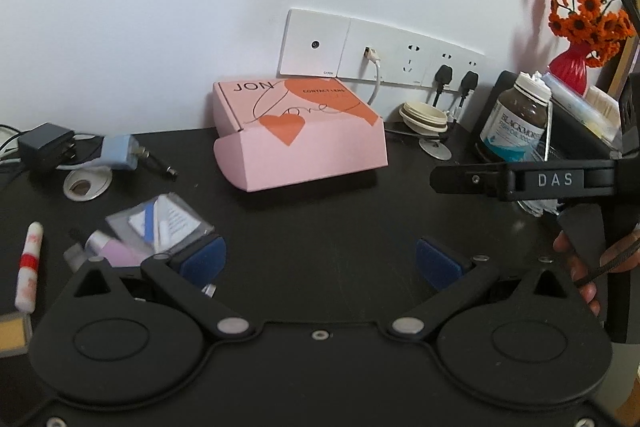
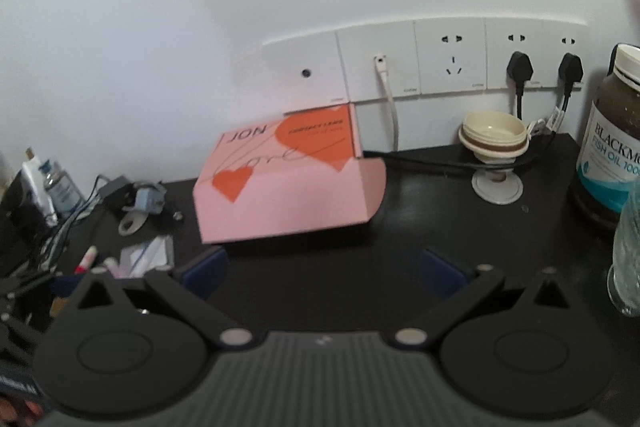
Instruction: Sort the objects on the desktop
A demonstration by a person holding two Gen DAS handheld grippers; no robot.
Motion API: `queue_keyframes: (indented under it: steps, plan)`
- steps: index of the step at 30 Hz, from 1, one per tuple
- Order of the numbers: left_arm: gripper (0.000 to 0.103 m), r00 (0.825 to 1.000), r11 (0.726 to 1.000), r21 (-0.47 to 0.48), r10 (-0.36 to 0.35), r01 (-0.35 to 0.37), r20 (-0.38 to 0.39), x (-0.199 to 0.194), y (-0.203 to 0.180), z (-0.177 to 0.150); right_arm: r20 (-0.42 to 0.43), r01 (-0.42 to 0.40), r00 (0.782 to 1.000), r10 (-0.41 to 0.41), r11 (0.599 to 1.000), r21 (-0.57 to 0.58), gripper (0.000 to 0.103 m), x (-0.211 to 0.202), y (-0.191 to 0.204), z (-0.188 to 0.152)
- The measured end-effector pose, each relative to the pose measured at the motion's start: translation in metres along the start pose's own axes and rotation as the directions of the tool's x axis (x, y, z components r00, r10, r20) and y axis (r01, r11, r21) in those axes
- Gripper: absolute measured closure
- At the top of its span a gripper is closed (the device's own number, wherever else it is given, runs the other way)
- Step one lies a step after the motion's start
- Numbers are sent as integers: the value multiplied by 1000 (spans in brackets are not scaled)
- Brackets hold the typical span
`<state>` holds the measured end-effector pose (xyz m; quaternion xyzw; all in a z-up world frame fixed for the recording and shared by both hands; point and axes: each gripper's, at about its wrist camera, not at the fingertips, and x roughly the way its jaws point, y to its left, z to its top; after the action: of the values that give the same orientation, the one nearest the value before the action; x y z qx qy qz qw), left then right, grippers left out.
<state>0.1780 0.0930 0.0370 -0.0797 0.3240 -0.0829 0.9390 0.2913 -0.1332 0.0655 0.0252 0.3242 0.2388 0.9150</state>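
White wall backed the black desk (image 1: 320, 211); the pink box (image 1: 300, 135) sat at frame centre, probably the sorting bin. Left tongs (image 1: 320, 261) and right tongs (image 2: 322, 273) gaped, empty.

Obscured and cropped items on the bench

Fish-oil bottle (image 2: 612, 147) cut by the right-wrist frame edge, label partly unreadable. Clear container (image 2: 628, 251) cropped likewise. Pink box (image 2: 288, 187) print blurred. Yellow item (image 1: 14, 333) cut off at left; identity undeterminable.
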Motion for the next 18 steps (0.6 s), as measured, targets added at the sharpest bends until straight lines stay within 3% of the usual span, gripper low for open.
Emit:
queue_keyframes:
  steps: [18]
  plan:
    - [0, 999, 999, -34, 31, -32, -38, -58, -4, -82, -18, -33, 999, 31, 986, -163, 1, -48, 31, -74]
